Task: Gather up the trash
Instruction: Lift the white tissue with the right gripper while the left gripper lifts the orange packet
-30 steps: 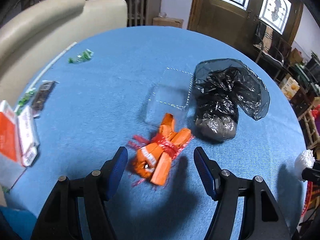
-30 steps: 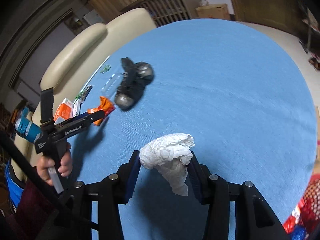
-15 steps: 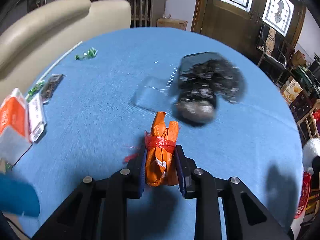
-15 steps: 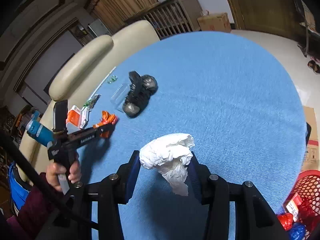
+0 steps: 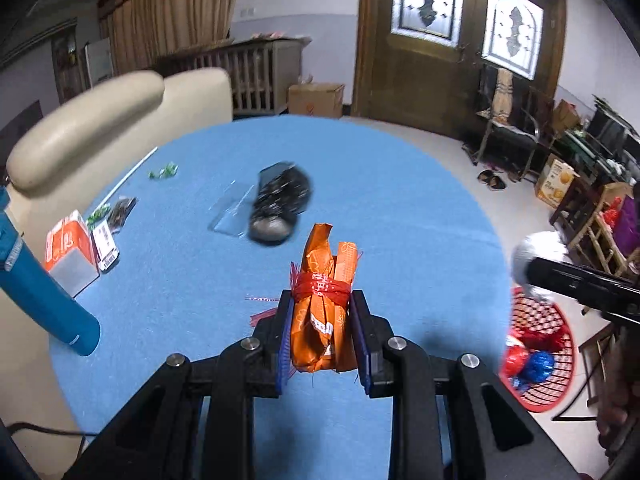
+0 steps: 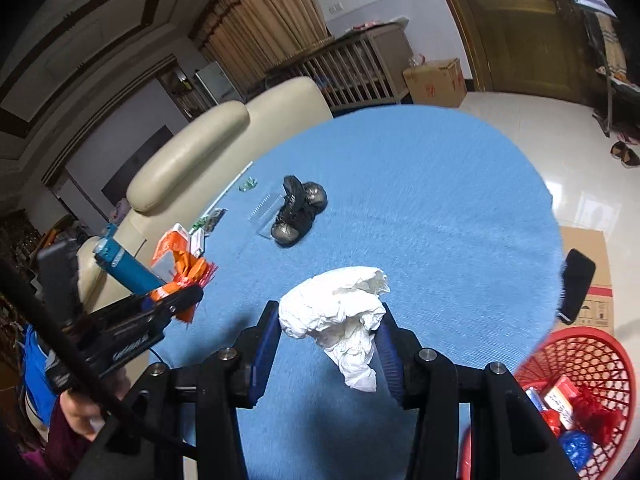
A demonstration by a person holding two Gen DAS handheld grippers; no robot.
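My left gripper [image 5: 322, 316] is shut on an orange wrapper bundle [image 5: 324, 296] tied with red netting, lifted above the round blue table [image 5: 400, 220]. In the right wrist view the same left gripper [image 6: 188, 296] shows at the left with the orange bundle [image 6: 192, 272] in it. My right gripper [image 6: 328, 332] is shut on a crumpled white tissue [image 6: 340, 312], held over the table's near edge. A red mesh basket [image 6: 576, 352] with some trash in it stands on the floor at the lower right, seen too in the left wrist view as the red basket [image 5: 548, 320].
A knotted black plastic bag [image 5: 280, 204] and a clear plastic tray [image 5: 234, 210] lie mid-table. An orange-and-white carton [image 5: 68, 244], small wrappers [image 5: 120, 210] and a green scrap [image 5: 164, 170] lie at the left. A cream sofa [image 5: 100, 120] stands behind; a blue bottle [image 5: 36, 276] juts in.
The left gripper closed on the orange bundle and lifted it off the table, pulling back. The right gripper rose with the tissue and the red basket came into view.
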